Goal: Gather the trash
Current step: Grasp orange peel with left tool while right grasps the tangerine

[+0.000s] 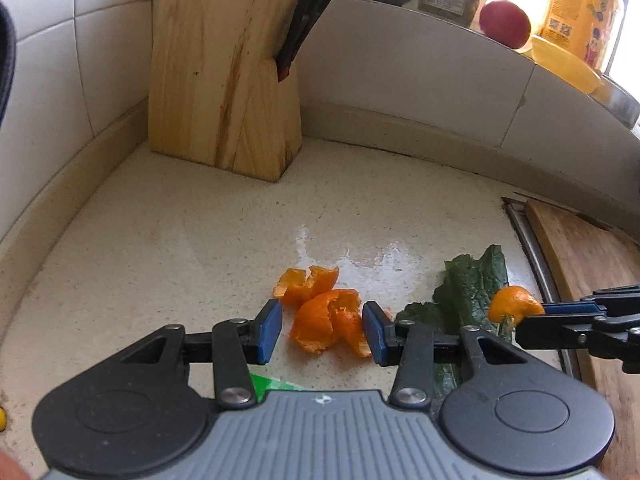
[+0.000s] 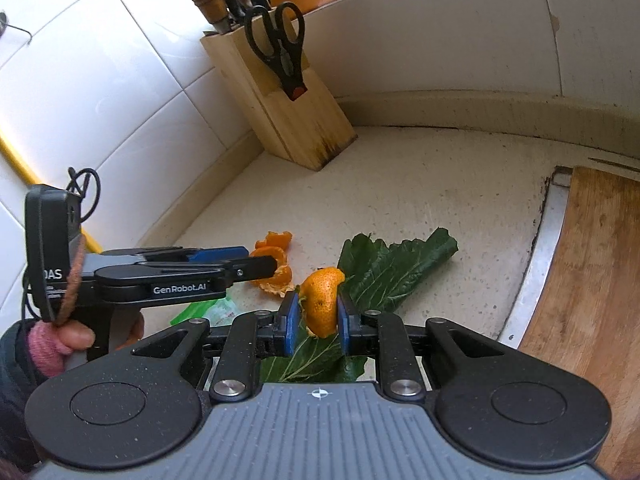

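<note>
Orange peel lies in three pieces: two curled pieces (image 1: pixel 320 312) on the speckled countertop (image 1: pixel 180 248) at lower centre of the left wrist view, and one piece (image 2: pixel 322 300) pinched upright in the right gripper (image 2: pixel 317 322), low in the middle of the right wrist view. One green leaf (image 2: pixel 396 268) lies flat under and beyond that held peel. One scrap of green-and-white wrapper (image 2: pixel 216 310) shows just left of the right gripper. The left gripper (image 1: pixel 322 330) hangs low over the counter with its jaws apart, one blue pad either side of the nearer peel and not touching it. In the right wrist view it reaches in level from the left edge, held by a hand (image 2: pixel 80 336) in a pink cuff. One wooden knife block (image 2: pixel 280 96) with black scissors (image 2: pixel 278 46) stands in the upper centre, and one wooden board (image 2: pixel 588 280) lies at the right edge
</note>
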A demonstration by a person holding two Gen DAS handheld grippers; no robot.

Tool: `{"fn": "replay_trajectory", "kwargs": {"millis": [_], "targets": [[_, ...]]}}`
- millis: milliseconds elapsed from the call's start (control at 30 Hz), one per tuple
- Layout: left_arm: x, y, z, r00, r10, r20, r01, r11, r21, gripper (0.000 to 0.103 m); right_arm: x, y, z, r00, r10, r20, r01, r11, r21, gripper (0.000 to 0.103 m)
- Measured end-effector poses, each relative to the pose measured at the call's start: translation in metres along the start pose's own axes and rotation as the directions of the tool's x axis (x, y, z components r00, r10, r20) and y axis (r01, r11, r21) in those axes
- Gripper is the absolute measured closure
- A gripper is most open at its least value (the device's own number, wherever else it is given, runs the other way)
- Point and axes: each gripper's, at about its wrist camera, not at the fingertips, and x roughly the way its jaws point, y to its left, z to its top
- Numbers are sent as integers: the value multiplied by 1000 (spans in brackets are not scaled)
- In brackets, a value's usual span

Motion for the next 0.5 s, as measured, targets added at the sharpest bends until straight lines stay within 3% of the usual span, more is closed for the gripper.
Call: {"fn": "replay_trajectory", "kwargs": {"millis": [33,67,100,167,500], "targets": [[0,1,-1,1000,-2,3,2,1000,-5,62,0,0,0,1000,1,-1,-1,1000,4,76],[-1,1,-1,1000,-7,5,7,1000,-8,69,0,-1,0,1000,2,-2,-2,1000,8,76],[-1,2,-1,1000,-17,6,17,1000,-10,81,0,-1,0,1000,1,-2,-1,1000,11,75],[-2,3,-1,1000,-11,8,12,1000,-15,88,0,-2,0,1000,-1,-2,1,1000,19,74],[-41,25,-2,995,-78,61,86,985,-150,91,-4,-4,-1,1000,20,18,-21,998,55,74]]}}
